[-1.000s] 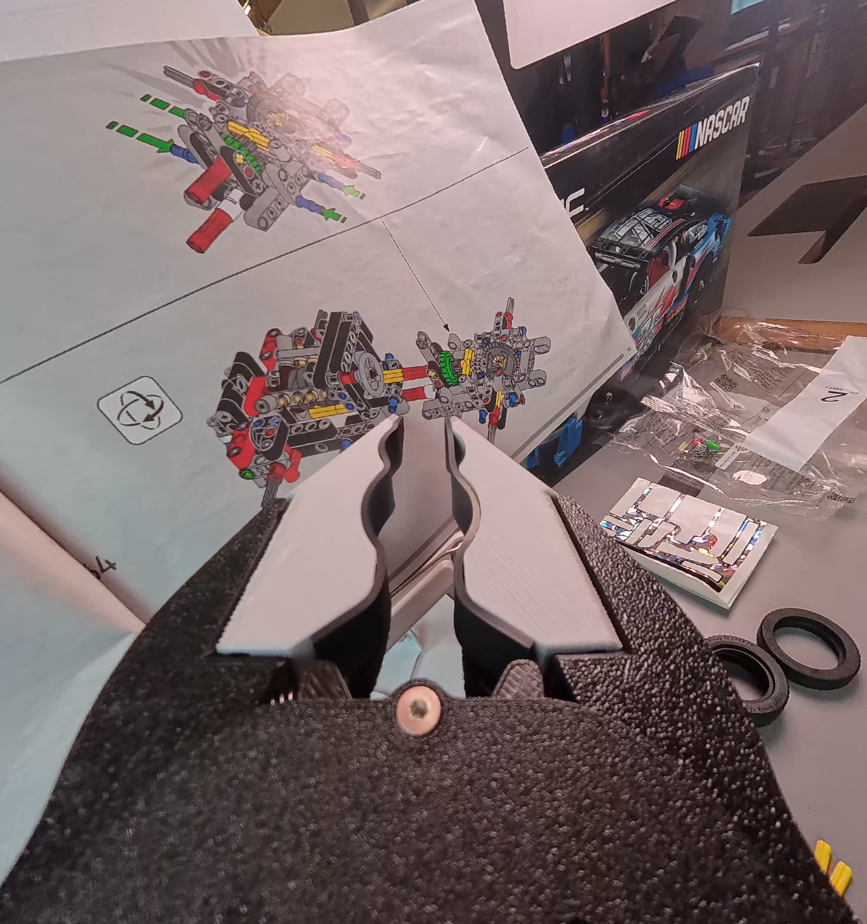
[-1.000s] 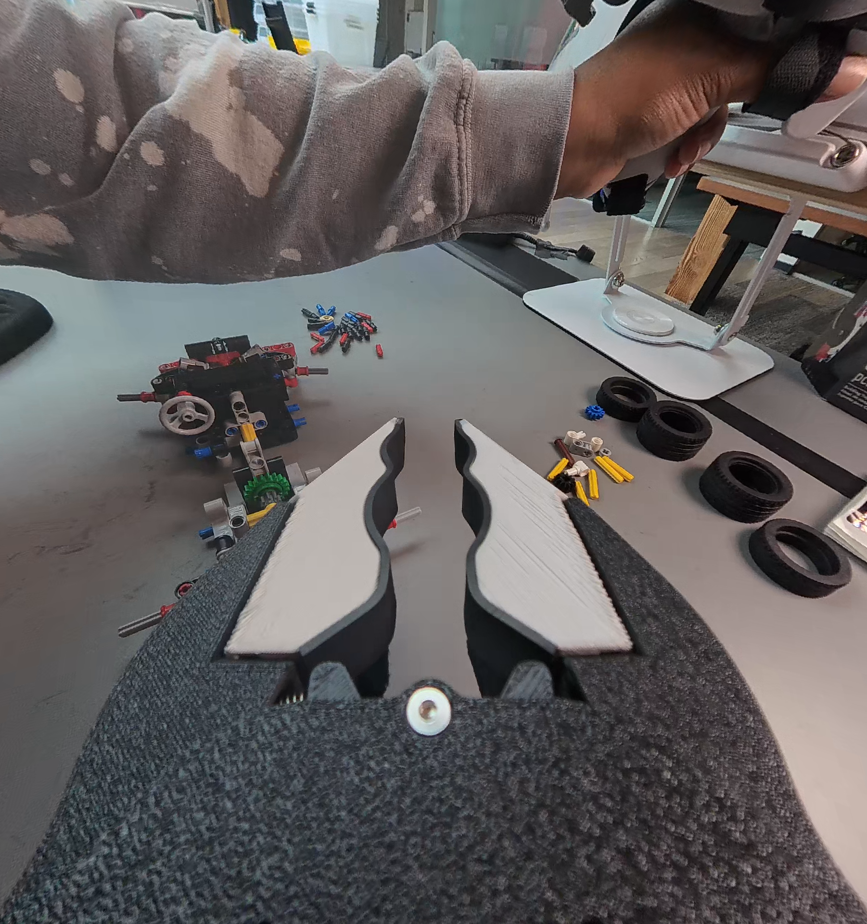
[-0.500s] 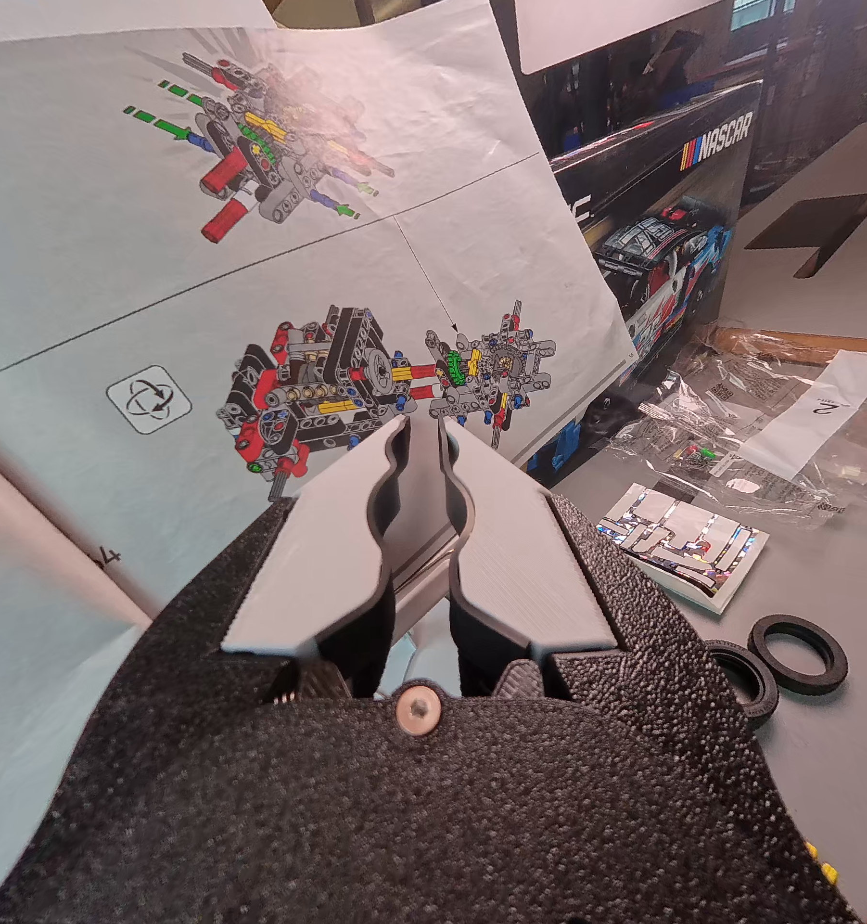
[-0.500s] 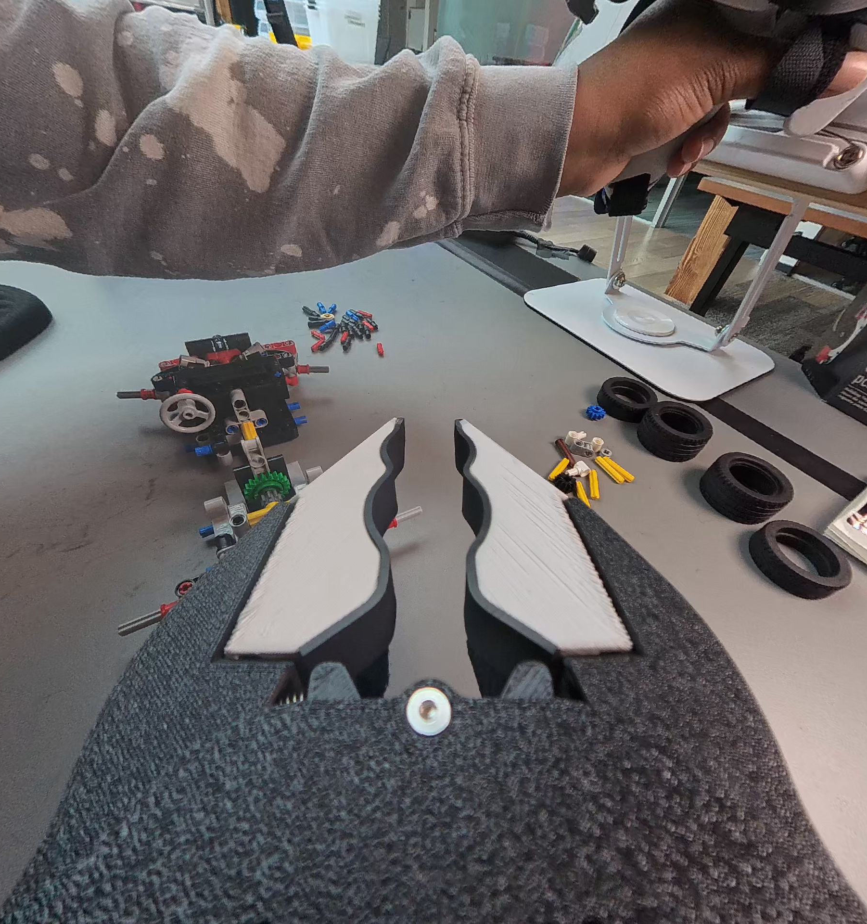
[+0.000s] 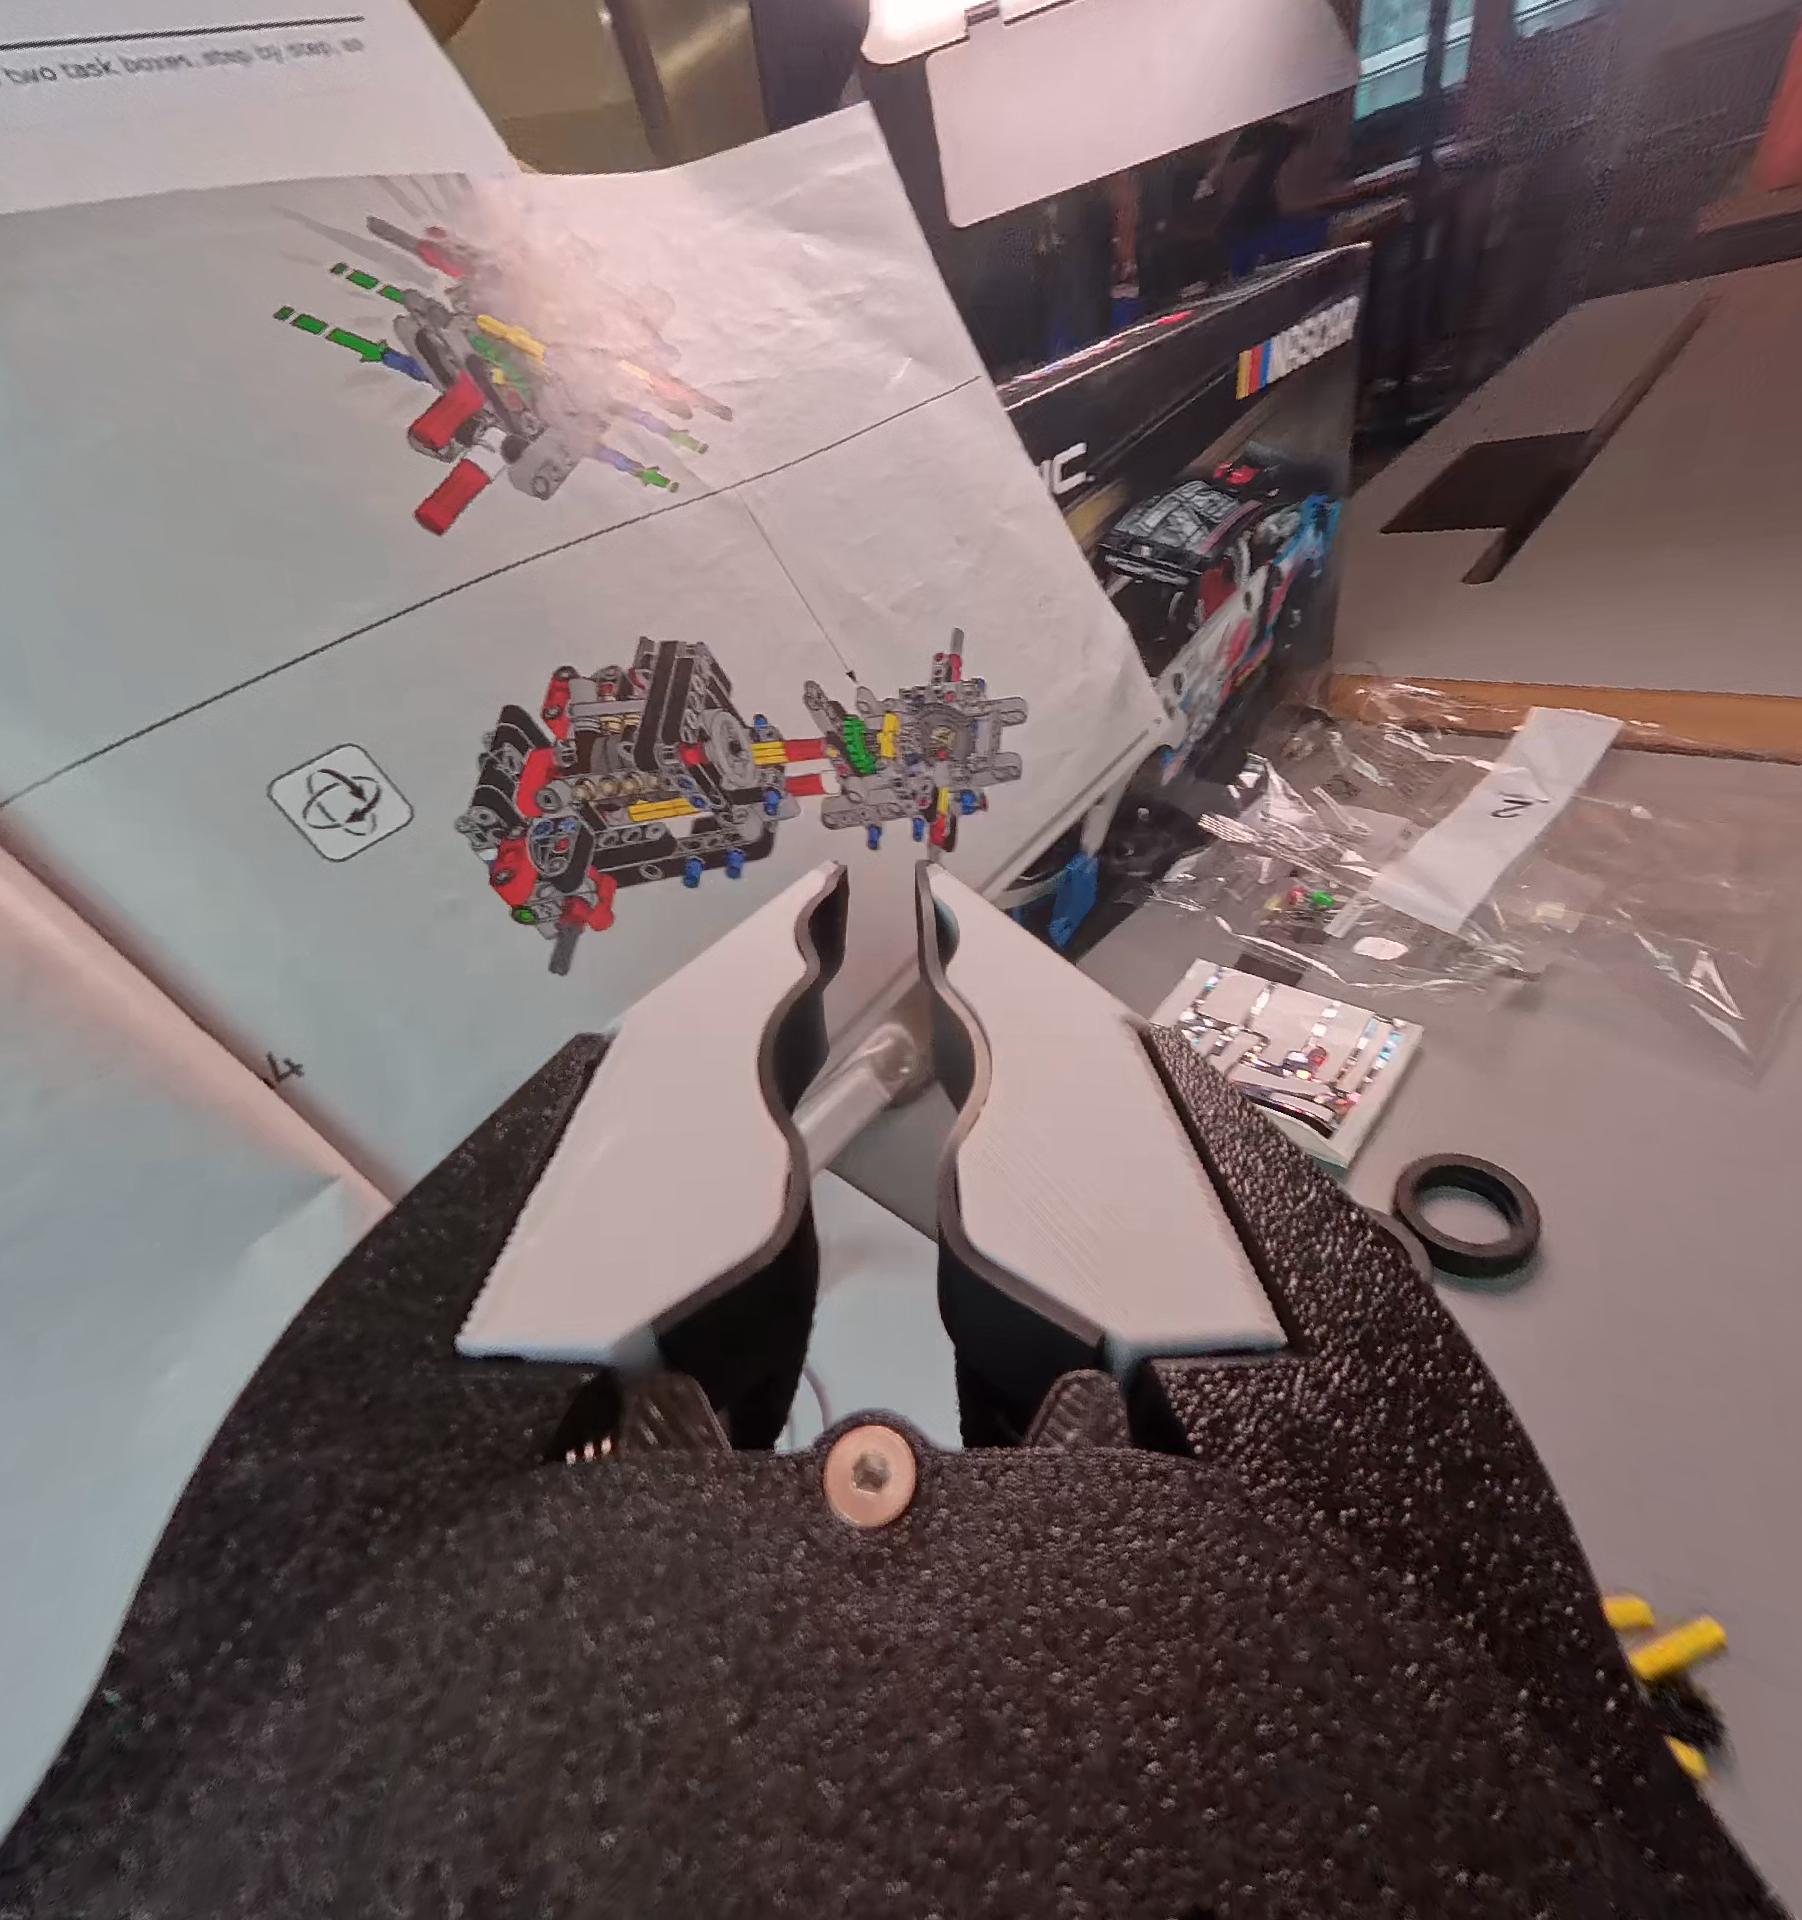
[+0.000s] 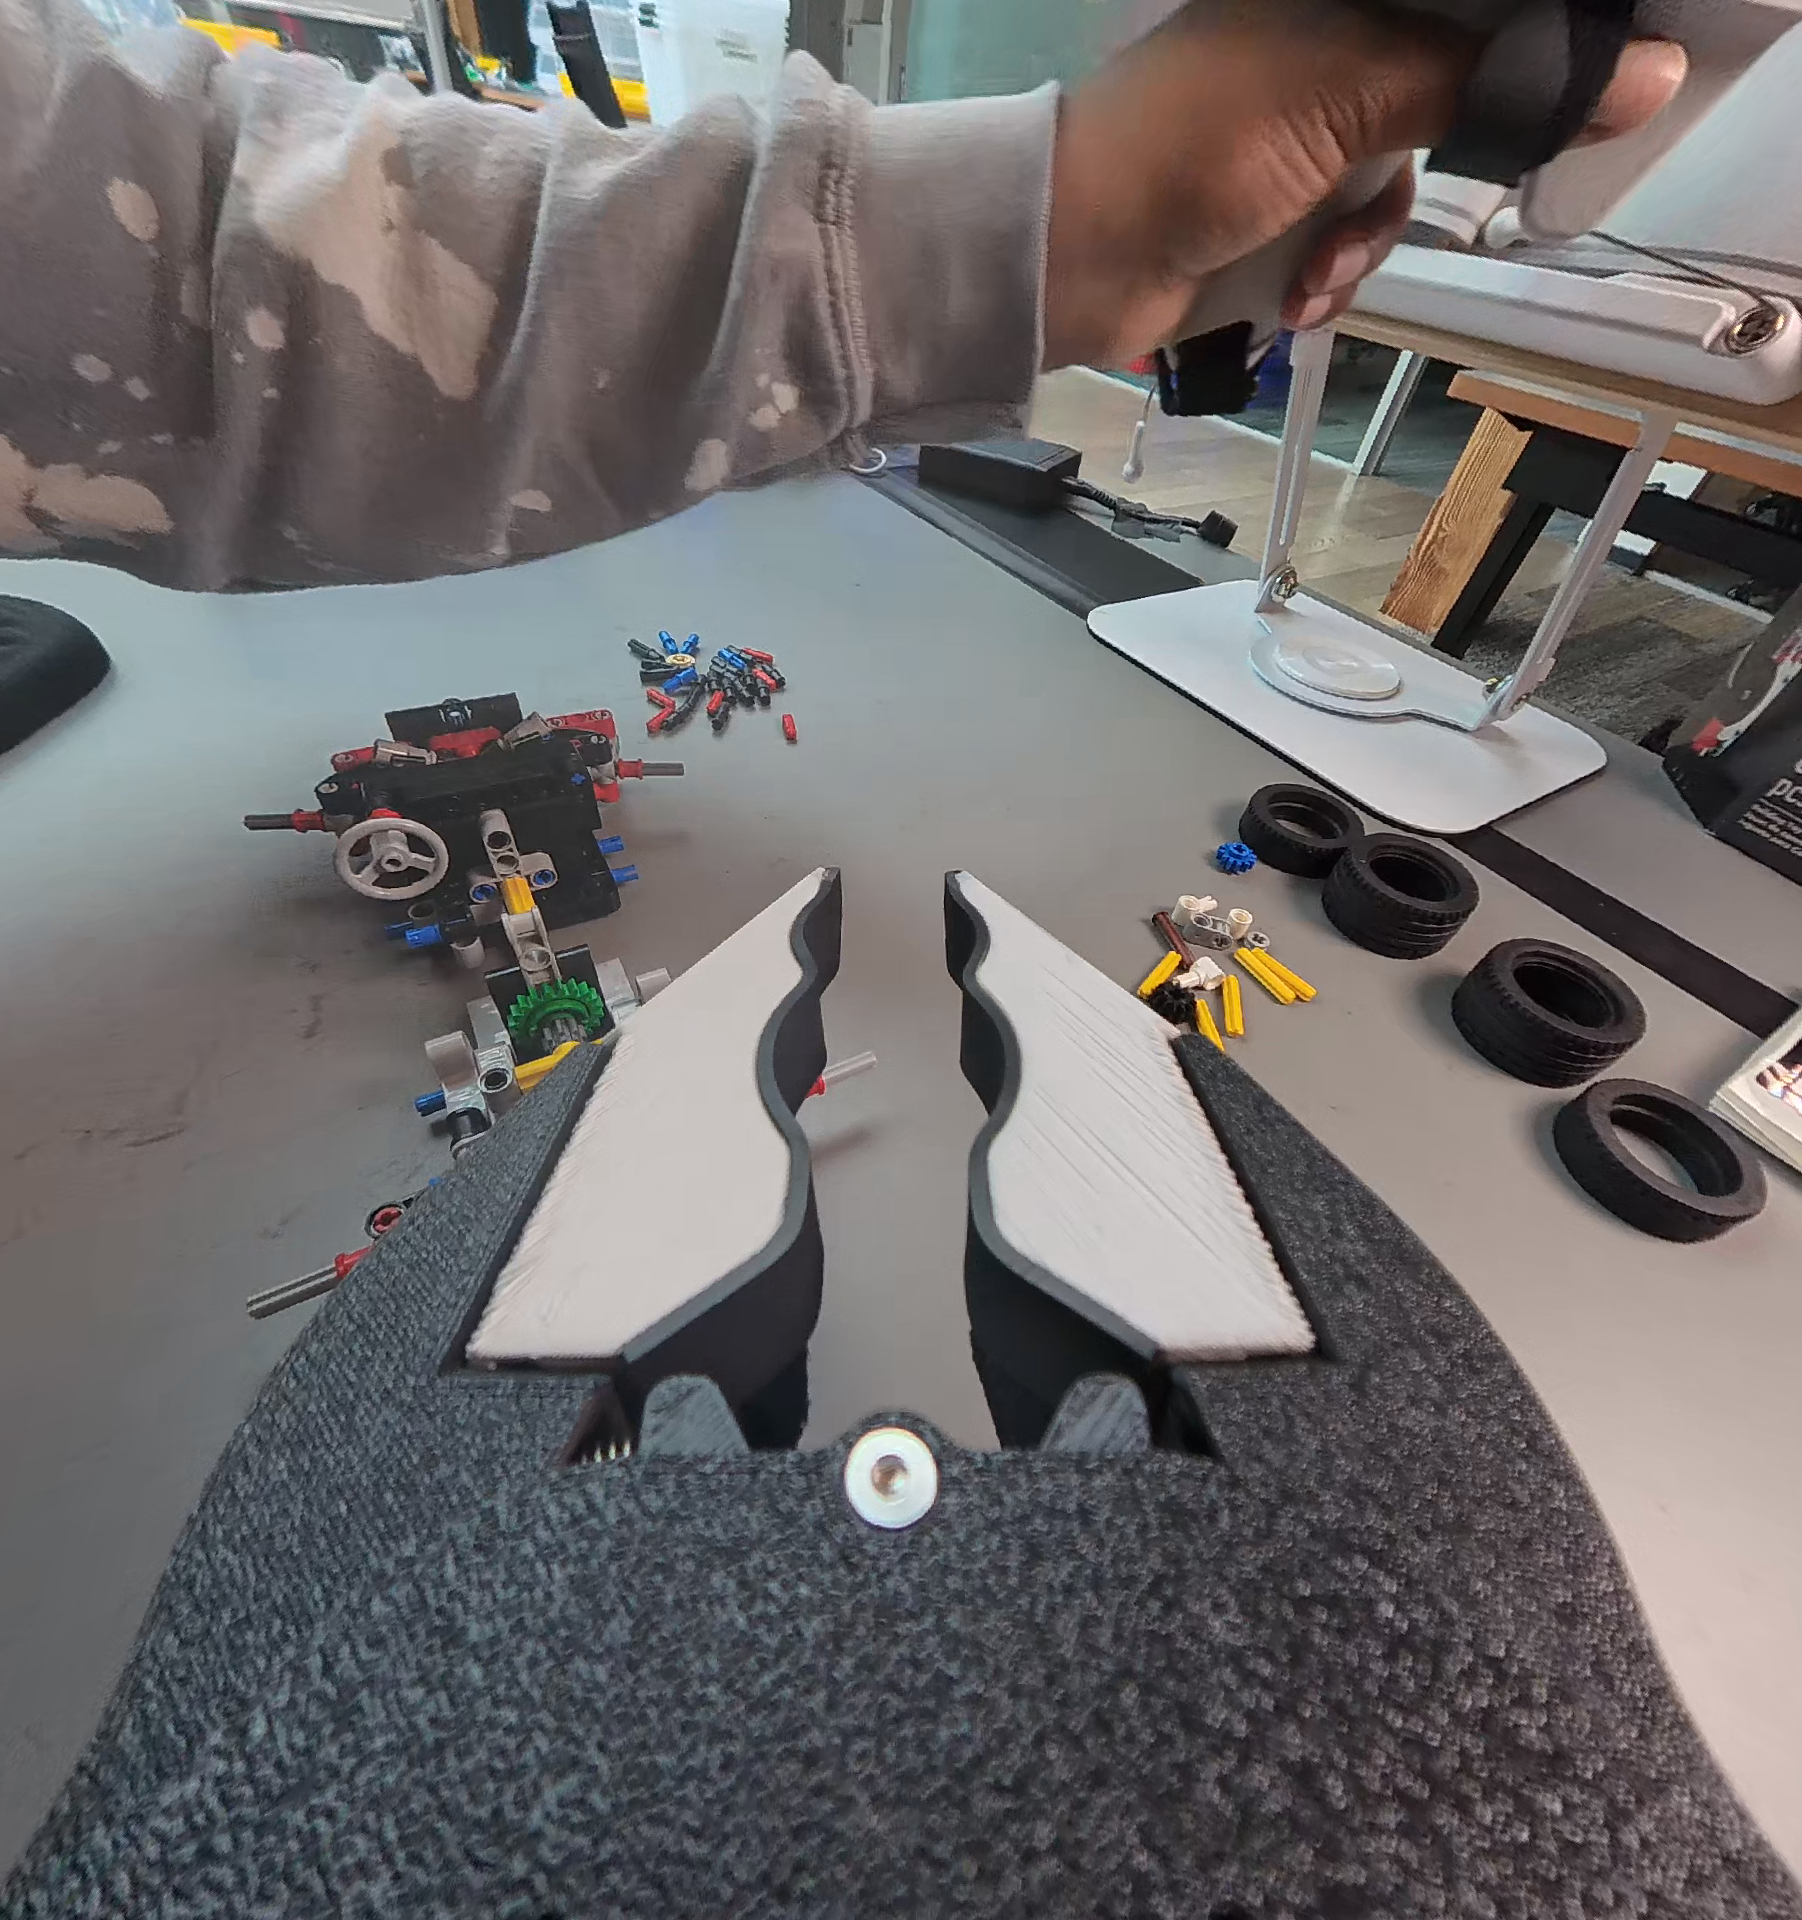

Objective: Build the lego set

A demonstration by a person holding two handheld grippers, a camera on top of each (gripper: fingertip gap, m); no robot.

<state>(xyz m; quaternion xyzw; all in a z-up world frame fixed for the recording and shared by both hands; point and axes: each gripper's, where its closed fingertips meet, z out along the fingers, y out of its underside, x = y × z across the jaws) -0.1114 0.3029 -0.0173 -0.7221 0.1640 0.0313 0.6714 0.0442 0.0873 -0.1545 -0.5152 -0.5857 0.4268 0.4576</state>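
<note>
With both the left gripper (image 5: 881, 883) and right gripper (image 6: 892, 888) slightly spread and empty, the step looks like consulting the instruction page (image 5: 585, 582) ahead; next, joining the gear module (image 6: 544, 1023) left of the right jaws to the chassis (image 6: 471, 821).

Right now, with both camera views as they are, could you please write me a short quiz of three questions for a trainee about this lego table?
1. True or false: the right tongs hold a lego piece.
2. Which lies nearest the yellow pins? A) black tyres B) instruction page C) pile of blue, red and black pins
3. Fill in: the small subassembly beside the black chassis assembly carries a ____ gear.

Key
1. False: both the right and the left tongs are open and empty.
2. A
3. green
</note>
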